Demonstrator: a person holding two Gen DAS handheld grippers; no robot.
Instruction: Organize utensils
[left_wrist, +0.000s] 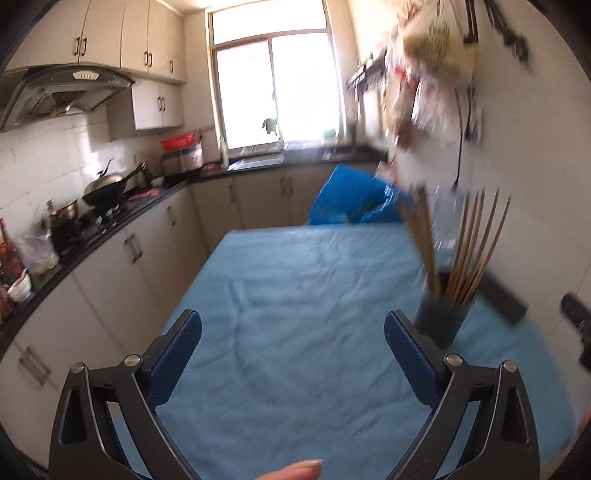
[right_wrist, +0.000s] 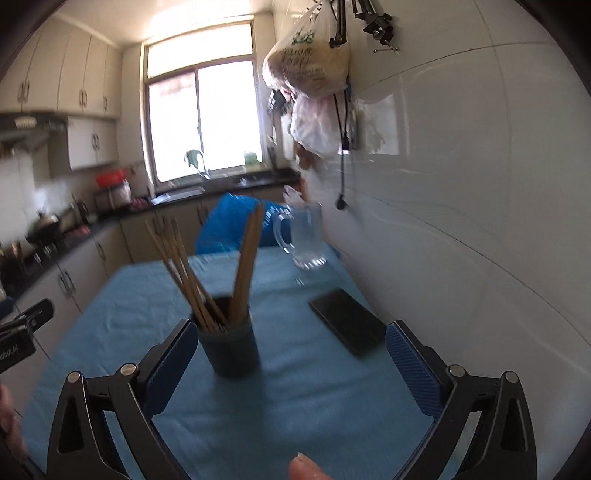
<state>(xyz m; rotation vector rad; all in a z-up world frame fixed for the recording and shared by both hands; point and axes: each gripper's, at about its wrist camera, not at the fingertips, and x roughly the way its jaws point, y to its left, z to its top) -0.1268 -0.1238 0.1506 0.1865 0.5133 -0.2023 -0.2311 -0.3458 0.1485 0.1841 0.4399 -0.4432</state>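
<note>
Right gripper (right_wrist: 291, 354), blue-padded jaws wide apart, empty; dark round plastic holder (right_wrist: 229, 347) of wooden chopsticks (right_wrist: 184, 269) stands between them on blue tablecloth (right_wrist: 295, 406). Left gripper (left_wrist: 293, 339) likewise spread, empty. Judgement: centre holder, close low on body, clear of sticks.

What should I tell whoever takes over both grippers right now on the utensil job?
Left gripper: open, empty, above bare blue tablecloth.
Right gripper: open, empty, the dark cup just ahead, nearer its left finger.
Chopsticks all stand in that cup, in two leaning bunches: thin ones to one side, a thicker pair to the other.
Also on the table: a glass mug at the far end and a flat black slab by the wall.
Done: no loose utensils show on the cloth.
Left: unclear; possibly sorting the bunches, maybe into the mug.
</note>
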